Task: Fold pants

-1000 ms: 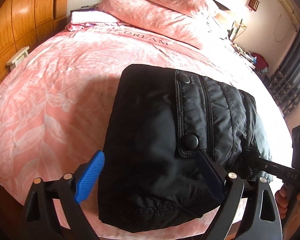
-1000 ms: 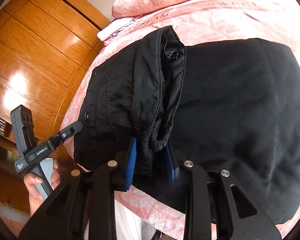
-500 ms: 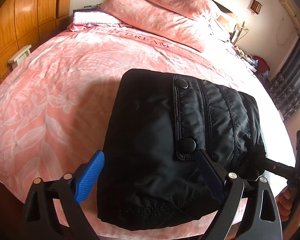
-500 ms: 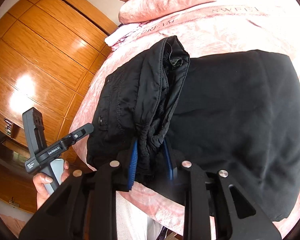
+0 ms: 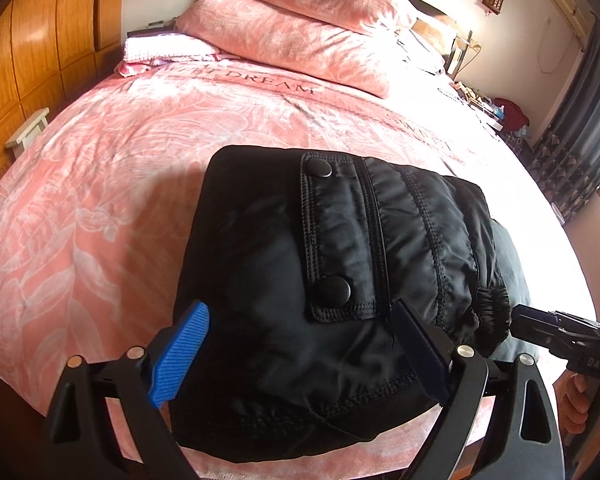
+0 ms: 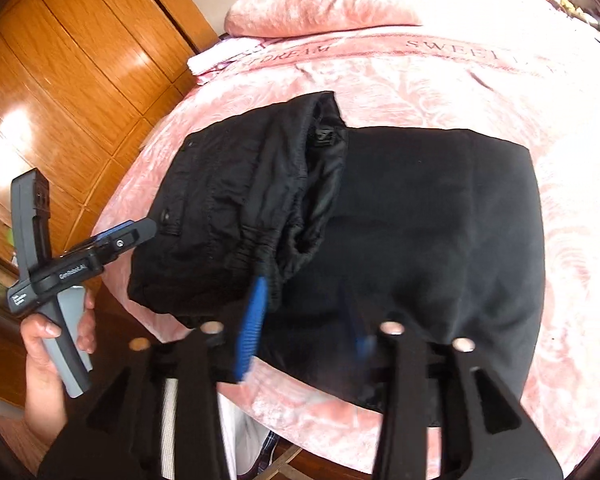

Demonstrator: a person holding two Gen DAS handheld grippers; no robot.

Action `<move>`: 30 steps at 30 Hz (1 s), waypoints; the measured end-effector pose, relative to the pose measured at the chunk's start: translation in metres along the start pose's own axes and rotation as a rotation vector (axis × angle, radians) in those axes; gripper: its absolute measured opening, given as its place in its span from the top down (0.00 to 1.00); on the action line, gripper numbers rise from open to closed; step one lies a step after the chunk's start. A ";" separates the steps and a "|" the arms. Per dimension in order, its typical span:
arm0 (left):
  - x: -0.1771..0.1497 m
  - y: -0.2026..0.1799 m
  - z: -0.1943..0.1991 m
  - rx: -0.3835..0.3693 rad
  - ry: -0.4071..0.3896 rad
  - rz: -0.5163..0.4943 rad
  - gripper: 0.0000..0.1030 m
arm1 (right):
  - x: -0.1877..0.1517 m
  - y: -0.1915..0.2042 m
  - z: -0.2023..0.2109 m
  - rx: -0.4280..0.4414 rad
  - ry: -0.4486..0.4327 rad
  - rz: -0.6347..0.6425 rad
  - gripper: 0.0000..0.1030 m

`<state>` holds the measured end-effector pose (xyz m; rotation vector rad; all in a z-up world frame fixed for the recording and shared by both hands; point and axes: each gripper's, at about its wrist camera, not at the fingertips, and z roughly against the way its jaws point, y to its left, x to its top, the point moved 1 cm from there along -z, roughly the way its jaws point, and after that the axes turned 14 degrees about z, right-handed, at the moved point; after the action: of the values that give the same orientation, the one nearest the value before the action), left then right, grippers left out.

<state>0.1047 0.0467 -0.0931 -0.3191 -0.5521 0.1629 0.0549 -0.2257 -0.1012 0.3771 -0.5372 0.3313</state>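
Pink floral bedspread (image 5: 148,168) covers a bed, lettered "SWEET DREAM" near the head edge. Two pink pillows (image 5: 300,28) are stacked at the head, with a folded white-and-pink cloth (image 5: 164,46) beside them at the head's left corner. Wooden cabinet panels (image 6: 60,80) stand along the left side of the bed. Dark curtains (image 5: 580,128) hang at the far right of the room.

Black pants (image 5: 320,280) lie at the near edge of the bed, folded into a thick stack. Right wrist view: an upper layer with an elastic waistband (image 6: 284,216) is doubled over the left part of the stack; a flat single layer extends to the right. Left wrist view: a pocket flap with two snap buttons (image 5: 332,288) faces up.

Left gripper (image 5: 300,360): tongs spread wide, straddling the near left corner of the pants. One blue pad sits just off the left edge of the fabric, the other over the fabric below the pocket flap. Nothing is pinched.

Right gripper (image 6: 306,320): tongs parted, nothing pinched. Left blue pad sits just beside the gathered waistband end; contact cannot be determined. Right pad is blurred over the flat layer.

Left hand (image 6: 56,352) is seen on the grey handle in the right wrist view.
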 end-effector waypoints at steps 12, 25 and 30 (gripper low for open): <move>0.000 0.009 -0.002 0.040 -0.008 -0.016 0.10 | 0.031 -0.006 -0.011 0.034 0.010 0.048 0.28; 0.012 0.022 -0.009 0.062 -0.024 -0.003 0.06 | 0.042 -0.012 -0.057 0.126 0.078 -0.024 0.70; 0.016 0.024 -0.015 0.047 -0.011 0.024 0.06 | 0.037 -0.003 -0.047 0.099 0.022 0.011 0.81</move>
<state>0.1248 0.0693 -0.1059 -0.2791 -0.5542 0.2005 0.1061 -0.2003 -0.1188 0.4659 -0.5024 0.3734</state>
